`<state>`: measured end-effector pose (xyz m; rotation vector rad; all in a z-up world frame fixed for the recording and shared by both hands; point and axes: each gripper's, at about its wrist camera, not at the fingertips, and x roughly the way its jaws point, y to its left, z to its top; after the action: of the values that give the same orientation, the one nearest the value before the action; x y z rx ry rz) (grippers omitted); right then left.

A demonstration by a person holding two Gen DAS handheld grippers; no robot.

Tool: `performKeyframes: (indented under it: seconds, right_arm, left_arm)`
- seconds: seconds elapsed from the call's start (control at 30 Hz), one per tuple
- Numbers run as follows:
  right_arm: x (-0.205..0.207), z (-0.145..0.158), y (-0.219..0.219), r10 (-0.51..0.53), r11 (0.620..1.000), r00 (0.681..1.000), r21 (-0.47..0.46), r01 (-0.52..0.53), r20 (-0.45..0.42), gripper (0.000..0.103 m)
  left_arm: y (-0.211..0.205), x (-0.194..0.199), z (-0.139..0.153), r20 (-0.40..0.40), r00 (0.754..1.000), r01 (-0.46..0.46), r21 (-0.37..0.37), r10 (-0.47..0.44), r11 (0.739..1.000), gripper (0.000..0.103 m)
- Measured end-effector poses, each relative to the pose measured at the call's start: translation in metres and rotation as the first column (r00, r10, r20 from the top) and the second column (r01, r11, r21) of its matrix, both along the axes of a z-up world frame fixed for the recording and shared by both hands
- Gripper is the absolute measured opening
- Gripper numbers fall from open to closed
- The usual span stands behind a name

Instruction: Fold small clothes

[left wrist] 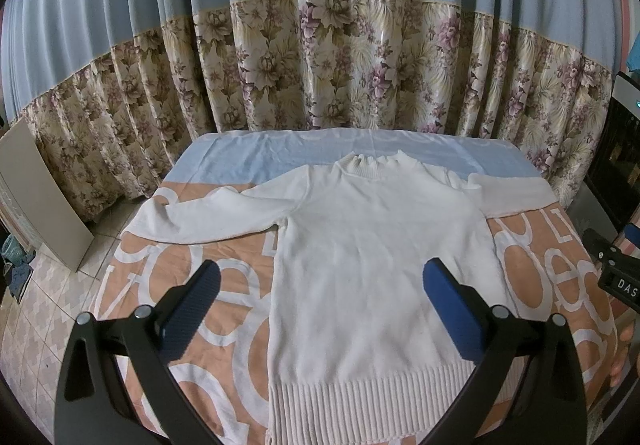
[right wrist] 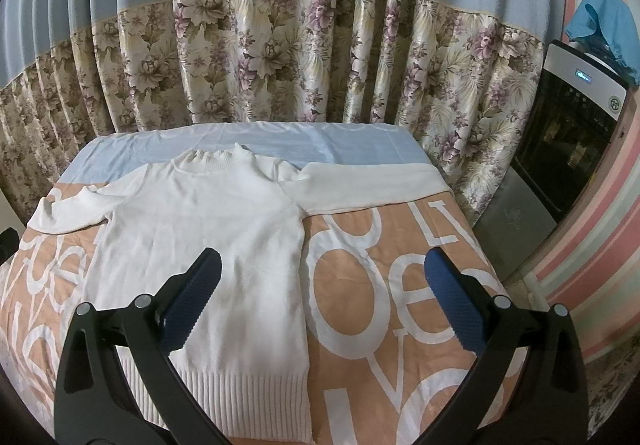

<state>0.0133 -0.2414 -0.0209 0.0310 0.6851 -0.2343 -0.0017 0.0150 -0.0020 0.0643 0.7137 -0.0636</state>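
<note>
Garment: white knit sweater (left wrist: 372, 245), flat, sleeves spread, on lettered tablecloth (right wrist: 400, 285).
Handling: likely soft, light, limp; should drape.
Hold: sleeve cuff (right wrist: 424, 181) or ribbed hem (left wrist: 360, 401).
Left gripper (left wrist: 320, 305): apart, empty.
Right gripper (right wrist: 322, 295): apart, empty.

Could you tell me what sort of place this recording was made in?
Most likely a room in a home: a floor-length floral curtain hangs behind a cloth-covered table holding a white sweater, with a water dispenser beside it and tiled flooring.
</note>
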Motion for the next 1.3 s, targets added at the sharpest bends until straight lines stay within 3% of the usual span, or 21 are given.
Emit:
performKeyframes:
  seconds: [0.13, 0.17, 0.3, 0.63, 0.83, 1.07, 1.3]
  right_arm:
    - [0.001, -0.003, -0.004, 0.000, 1.000, 1.000, -0.004, 0.000, -0.007, 0.100]
    - [0.001, -0.004, -0.004, 0.000, 1.000, 1.000, -0.006, 0.000, -0.009, 0.100]
    - [0.006, -0.009, -0.004, 0.002, 1.000, 1.000, -0.017, -0.003, -0.027, 0.100]
    - [0.037, -0.023, 0.006, 0.073, 0.997, 0.997, -0.018, -0.074, -0.037, 0.100]
    - [0.073, -0.033, 0.008, 0.180, 0.981, 0.983, 0.078, -0.177, -0.025, 0.100]
    - [0.125, -0.039, 0.029, 0.202, 0.978, 0.978, -0.041, -0.204, -0.059, 0.100]
    - [0.173, -0.040, 0.061, 0.239, 0.953, 0.970, -0.182, -0.242, -0.039, 0.100]
  left_arm:
    - [0.000, 0.000, -0.001, -0.001, 1.000, -0.001, -0.002, 0.001, 1.000, 0.101]
    - [0.006, 0.003, -0.016, -0.003, 1.000, -0.001, -0.002, 0.001, 1.000, 0.101]
    - [0.011, 0.006, -0.026, -0.011, 1.000, -0.006, 0.001, 0.006, 1.000, 0.101]
    - [0.023, 0.044, -0.049, -0.066, 0.997, -0.034, -0.023, 0.032, 0.999, 0.101]
    - [0.055, 0.078, -0.063, -0.090, 0.993, -0.078, -0.037, 0.074, 0.996, 0.101]
    - [0.117, 0.110, -0.059, 0.014, 0.987, -0.157, -0.070, 0.159, 0.985, 0.101]
    - [0.187, 0.155, -0.085, -0.136, 0.968, -0.227, -0.098, 0.213, 0.969, 0.101]
